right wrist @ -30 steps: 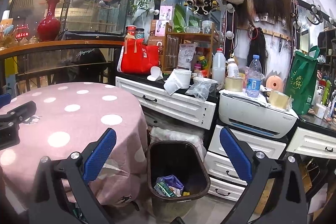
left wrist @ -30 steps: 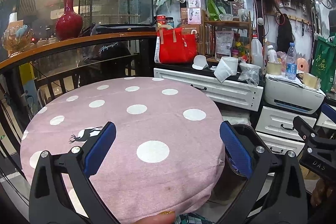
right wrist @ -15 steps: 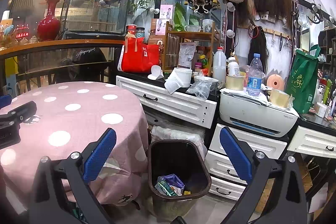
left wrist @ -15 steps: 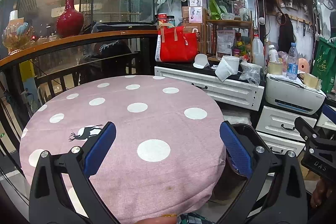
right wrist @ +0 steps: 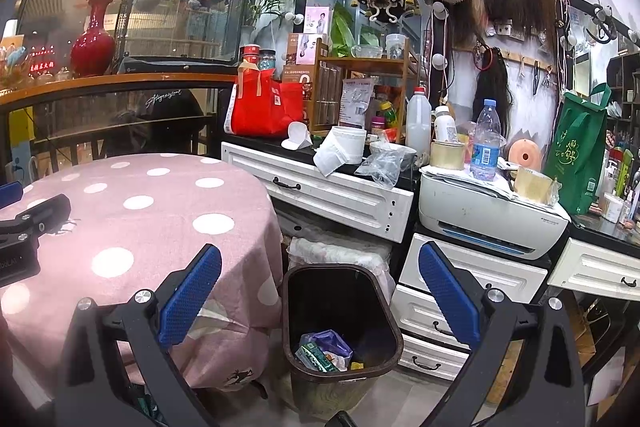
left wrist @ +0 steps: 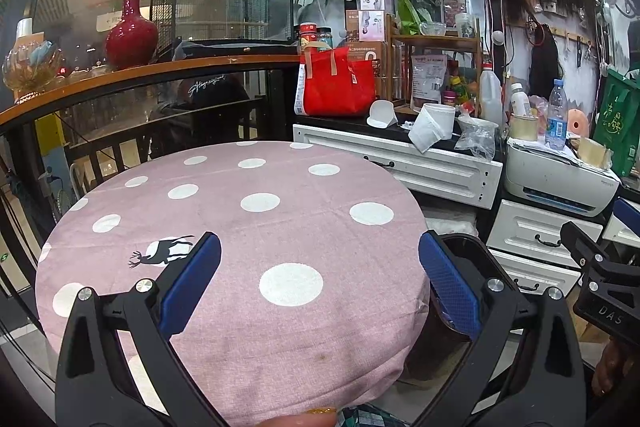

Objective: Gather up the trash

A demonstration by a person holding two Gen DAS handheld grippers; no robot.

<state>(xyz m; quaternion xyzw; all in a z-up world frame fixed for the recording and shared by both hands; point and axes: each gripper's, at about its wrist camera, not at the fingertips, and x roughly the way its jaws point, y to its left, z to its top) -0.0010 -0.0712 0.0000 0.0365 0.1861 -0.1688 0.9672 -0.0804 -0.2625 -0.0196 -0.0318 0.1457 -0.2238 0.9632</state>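
Observation:
A dark trash bin (right wrist: 384, 335) stands on the floor right of the round table, with wrappers (right wrist: 324, 347) at its bottom. My right gripper (right wrist: 319, 293) is open and empty, held above and in front of the bin. My left gripper (left wrist: 319, 285) is open and empty over the near part of the pink polka-dot tablecloth (left wrist: 240, 227). The bin's rim (left wrist: 476, 251) shows behind the left gripper's right finger. No trash shows on the tablecloth.
White drawer cabinets (right wrist: 332, 195) with a printer (right wrist: 488, 219), bottles, a paper roll (right wrist: 344, 147) and a red bag (right wrist: 264, 107) stand behind the bin. A railing with a red vase (left wrist: 130, 31) runs behind the table. A green bag (right wrist: 576, 155) stands at the right.
Both views have shifted only slightly, with the table and bin sitting a touch lower in frame. Both grippers stay open and empty.

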